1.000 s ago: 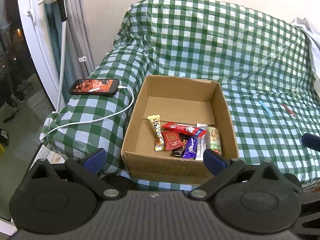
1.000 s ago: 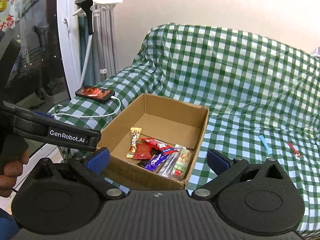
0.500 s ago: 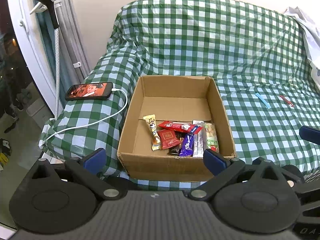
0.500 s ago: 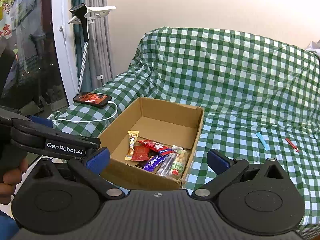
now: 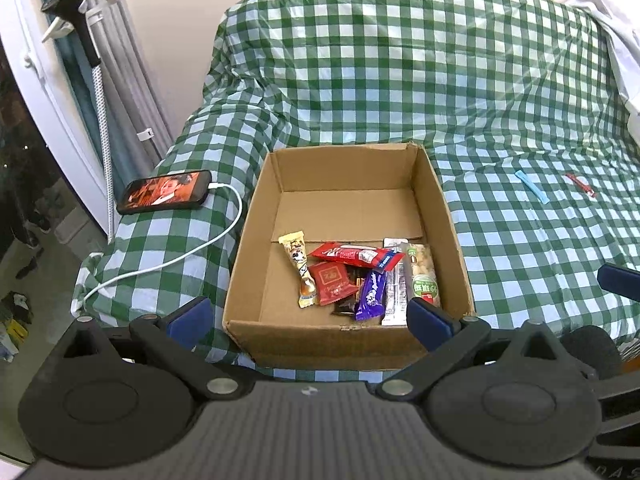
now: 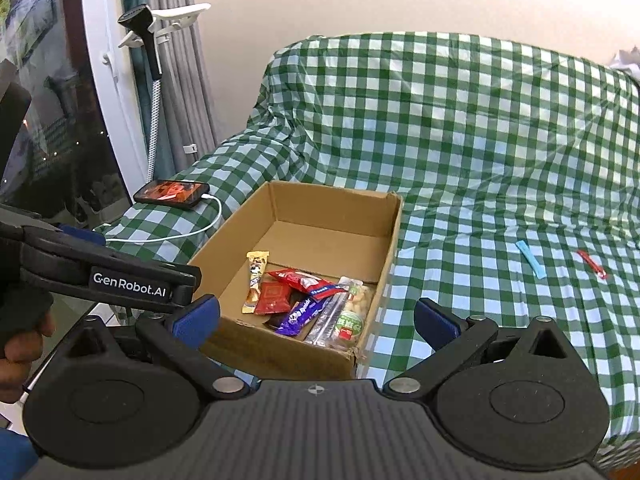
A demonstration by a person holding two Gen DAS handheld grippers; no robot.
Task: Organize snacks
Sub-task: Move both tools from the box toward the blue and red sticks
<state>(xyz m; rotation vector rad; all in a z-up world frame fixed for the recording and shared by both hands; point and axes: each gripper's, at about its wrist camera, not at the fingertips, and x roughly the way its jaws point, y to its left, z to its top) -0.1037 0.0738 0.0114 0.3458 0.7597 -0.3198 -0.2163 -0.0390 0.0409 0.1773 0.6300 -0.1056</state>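
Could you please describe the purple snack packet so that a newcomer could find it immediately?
Look inside the cardboard box on the green checked cloth. The purple snack packet lies near its front wall, the only purple wrapper there.

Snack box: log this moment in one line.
cardboard box: holds snacks | blue stick, red stick: outside on checkered cover | both grippers open, empty
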